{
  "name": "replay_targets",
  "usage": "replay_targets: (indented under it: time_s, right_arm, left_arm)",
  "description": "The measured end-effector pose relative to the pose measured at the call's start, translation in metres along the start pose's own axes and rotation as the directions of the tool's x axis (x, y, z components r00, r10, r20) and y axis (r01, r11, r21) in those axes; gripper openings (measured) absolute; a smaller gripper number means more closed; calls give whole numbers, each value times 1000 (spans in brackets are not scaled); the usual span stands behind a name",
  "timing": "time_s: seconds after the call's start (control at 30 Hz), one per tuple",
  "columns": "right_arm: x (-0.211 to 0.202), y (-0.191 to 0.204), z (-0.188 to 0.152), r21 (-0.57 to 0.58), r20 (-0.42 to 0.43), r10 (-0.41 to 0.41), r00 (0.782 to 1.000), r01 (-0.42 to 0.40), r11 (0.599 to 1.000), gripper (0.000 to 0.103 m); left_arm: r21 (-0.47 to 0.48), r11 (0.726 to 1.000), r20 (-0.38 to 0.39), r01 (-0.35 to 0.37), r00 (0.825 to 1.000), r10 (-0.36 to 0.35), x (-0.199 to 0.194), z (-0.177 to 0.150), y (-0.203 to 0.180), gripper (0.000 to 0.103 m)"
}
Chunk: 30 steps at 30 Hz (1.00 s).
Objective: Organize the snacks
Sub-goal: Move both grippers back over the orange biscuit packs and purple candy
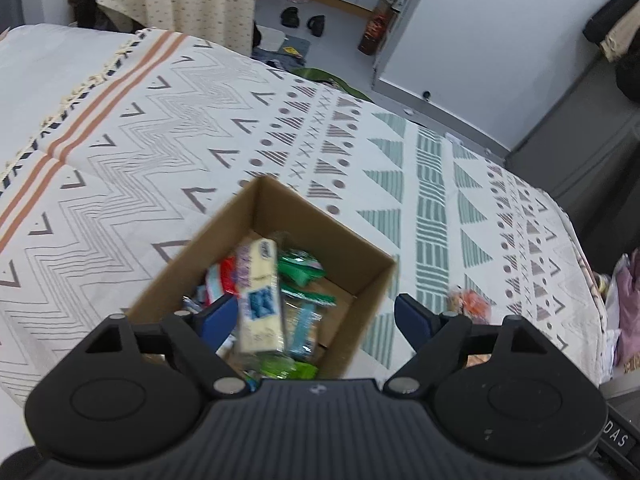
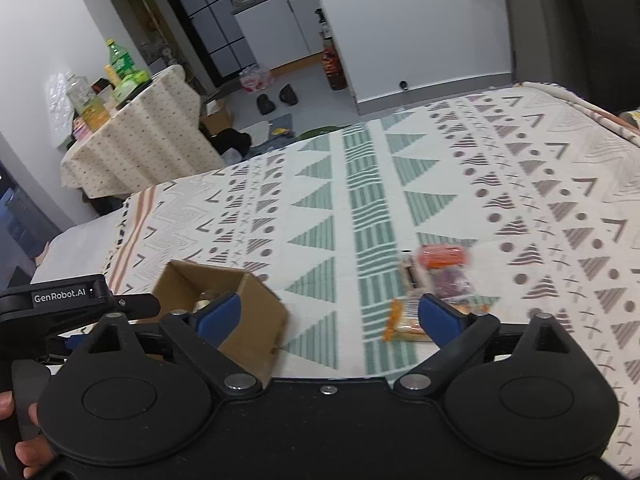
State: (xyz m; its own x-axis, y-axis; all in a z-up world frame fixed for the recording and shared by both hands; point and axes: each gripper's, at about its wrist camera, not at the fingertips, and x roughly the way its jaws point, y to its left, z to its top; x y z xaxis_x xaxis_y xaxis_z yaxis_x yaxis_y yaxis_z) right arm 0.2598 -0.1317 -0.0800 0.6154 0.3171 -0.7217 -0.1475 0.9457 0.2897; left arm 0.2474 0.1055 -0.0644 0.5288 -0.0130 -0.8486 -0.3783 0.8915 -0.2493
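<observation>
Snacks (image 2: 436, 284) on patterned bedspread (image 2: 520, 184)

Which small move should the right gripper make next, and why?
Probably move the open right gripper forward and down over the snack packets lying loose on the patterned cloth; they are outside the cardboard box, which already holds other snacks.

Snack packets (image 2: 436, 292) are blurred; the box (image 1: 224, 240) hides lower snacks.
</observation>
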Motion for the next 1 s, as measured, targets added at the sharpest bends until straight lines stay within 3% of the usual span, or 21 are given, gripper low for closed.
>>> replay_targets:
  time_s: [0.5,0.67,0.9,1.0]
  right_arm:
    - [-6,-73,-12,107,-18,-27,999,29,994,95]
    - [1,-96,-19,153,-58,-7,998,16,988,68]
    - [18,-120,-20,182,-82,24,996,-9,983,46]
    - [27,-128,-17,186,-84,30,996,-14,982,38]
  left_arm:
    - [106,992,-56,68,996,-63,24,-28,-69,85]
    - [131,988,-78,85,994,-75,38,-37,-90,85]
    - [120,990,-110,68,992,-55,61,-46,-106,82]
    - [108,992,-114,58,992,-45,71,-50,-112,76]
